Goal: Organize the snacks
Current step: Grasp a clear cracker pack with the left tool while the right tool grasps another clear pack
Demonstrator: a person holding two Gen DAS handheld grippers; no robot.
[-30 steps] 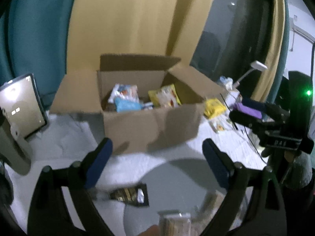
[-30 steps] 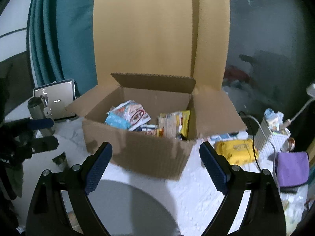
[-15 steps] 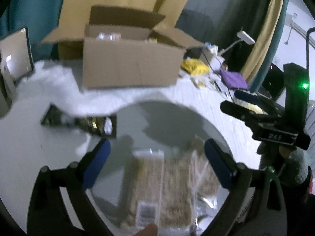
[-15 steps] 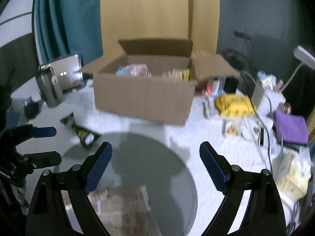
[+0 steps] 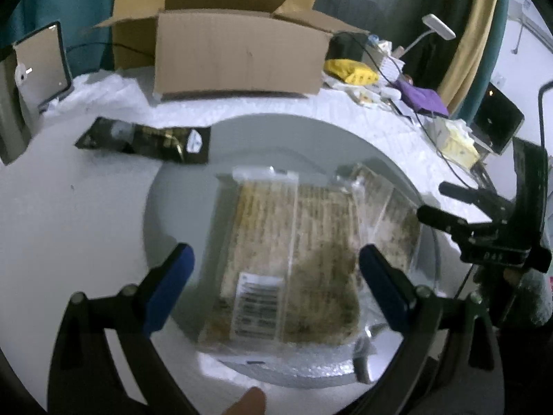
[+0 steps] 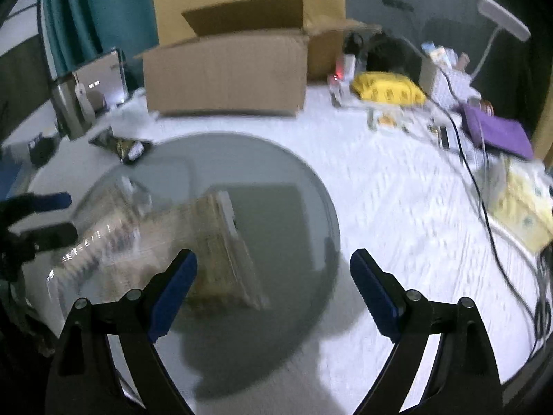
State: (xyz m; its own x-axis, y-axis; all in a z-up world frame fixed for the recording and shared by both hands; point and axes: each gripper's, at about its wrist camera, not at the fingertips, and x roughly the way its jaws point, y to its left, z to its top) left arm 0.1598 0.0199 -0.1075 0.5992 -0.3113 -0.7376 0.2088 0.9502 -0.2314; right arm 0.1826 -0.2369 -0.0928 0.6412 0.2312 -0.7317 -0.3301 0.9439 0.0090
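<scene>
1. While both tools hang spread above the round grey mat [image 5: 179, 228], the step in hand looks like picking a clear snack packet [image 5: 290, 259] off it for the cardboard box [image 5: 238, 58] at the back of the counter [image 5: 69, 228].
2. To do it well, I would bring the left hand-held gripper [image 5: 276, 278] lower with its jaws astride the packet's width, closing across the firm filled middle rather than the slippery sealed edge, so the film does not slide out.
3. That left hand-held gripper is wide open and holds nothing; the packet lies flat between and just ahead of its blue fingertips [image 5: 172, 273], label end nearest.
4. A second clear packet [image 5: 387, 214] overlaps the first on its right side, so a careless close could catch both.
5. Wide open and empty too, the right hand-held gripper [image 6: 273, 287] has a packet [image 6: 221, 242] near its left finger, off-centre; the view is blurred.
6. A dark snack sachet [image 5: 145, 138] lies off the mat's far-left edge, between mat and box, well apart from both tools.
</scene>
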